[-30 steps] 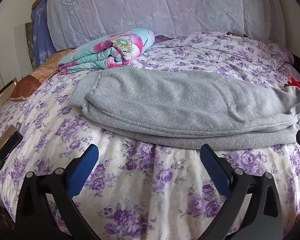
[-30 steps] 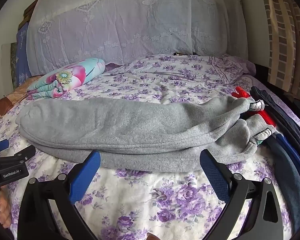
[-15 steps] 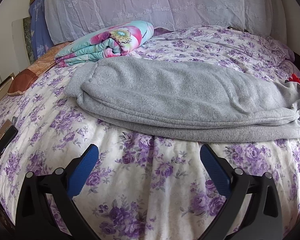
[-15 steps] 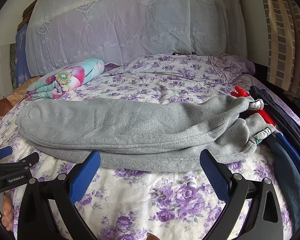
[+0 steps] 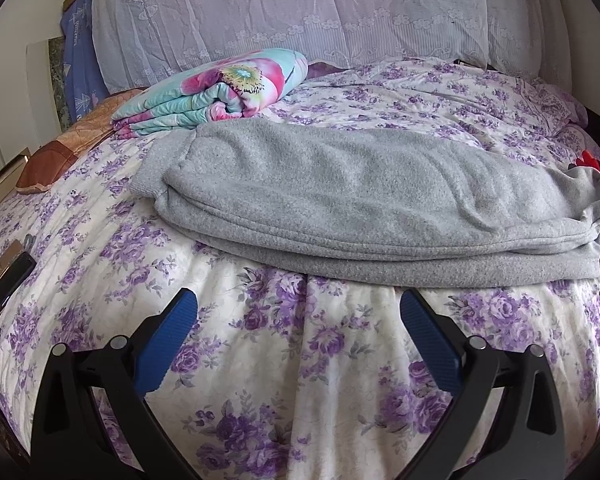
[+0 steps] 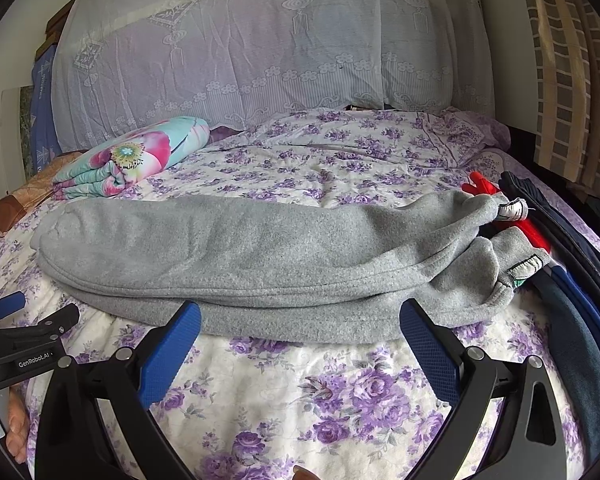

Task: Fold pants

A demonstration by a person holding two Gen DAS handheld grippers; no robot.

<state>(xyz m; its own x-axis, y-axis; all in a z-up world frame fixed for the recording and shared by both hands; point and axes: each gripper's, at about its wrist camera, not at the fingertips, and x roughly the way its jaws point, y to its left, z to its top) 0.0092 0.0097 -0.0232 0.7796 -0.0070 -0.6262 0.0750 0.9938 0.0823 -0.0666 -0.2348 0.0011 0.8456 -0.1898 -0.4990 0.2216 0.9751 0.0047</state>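
Note:
Grey fleece pants (image 5: 340,196) lie across the bed, folded lengthwise with one leg on the other, waistband at the left and cuffs at the right. They also show in the right wrist view (image 6: 260,256), where the cuffs (image 6: 500,252) bunch beside other clothes. My left gripper (image 5: 299,320) is open and empty, just short of the pants' near edge. My right gripper (image 6: 300,324) is open and empty, its blue pads at the pants' near edge. The left gripper also shows at the left edge of the right wrist view (image 6: 20,336).
The bed has a purple floral cover (image 5: 300,380). A folded floral quilt (image 5: 220,92) lies behind the waistband. Dark blue and red clothes (image 6: 572,288) are piled at the right. A lace-covered headboard (image 6: 260,48) stands behind. A wooden edge (image 5: 4,276) is at the left.
The left gripper has drawn back and risen a little, so the pants sit farther and higher in its view. The right gripper has barely moved. Both stay open.

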